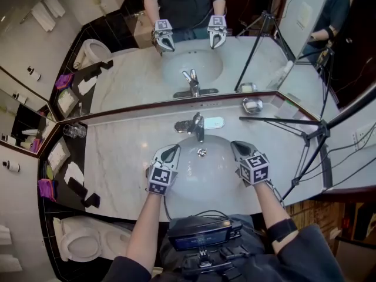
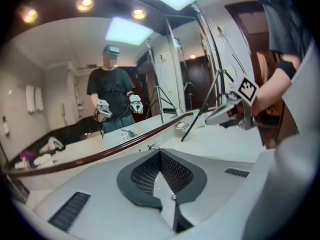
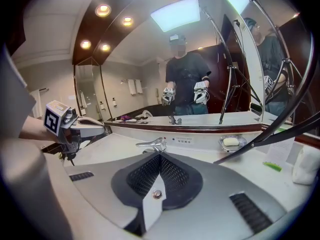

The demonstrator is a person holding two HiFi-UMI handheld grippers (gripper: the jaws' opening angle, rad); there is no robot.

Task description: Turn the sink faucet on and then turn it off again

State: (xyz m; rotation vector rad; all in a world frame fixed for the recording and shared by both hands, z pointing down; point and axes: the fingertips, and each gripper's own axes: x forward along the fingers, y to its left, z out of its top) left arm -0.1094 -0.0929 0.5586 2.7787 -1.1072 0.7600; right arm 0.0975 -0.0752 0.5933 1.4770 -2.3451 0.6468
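both grippers, left and right, had jaws pressed together, empty, over the basin. faucet stood behind it, untouched. risk: closed tips slipping off the lever.

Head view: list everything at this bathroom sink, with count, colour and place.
faucet: one, chrome, behind the basin
basin: one, white, sunk in the counter
counter: one, pale marble, below the mirror
mirror: one, red-brown edge, along the counter's far side
soap dish: one, chrome, right of the faucet
glass: clear, counter's far left corner; count unclear
tripod: one, black, right of the basin
toilet: one, white, lower left
left claw: one, grey, shut and empty, over the basin's left rim
right claw: one, grey, shut and empty, over the basin's right rim
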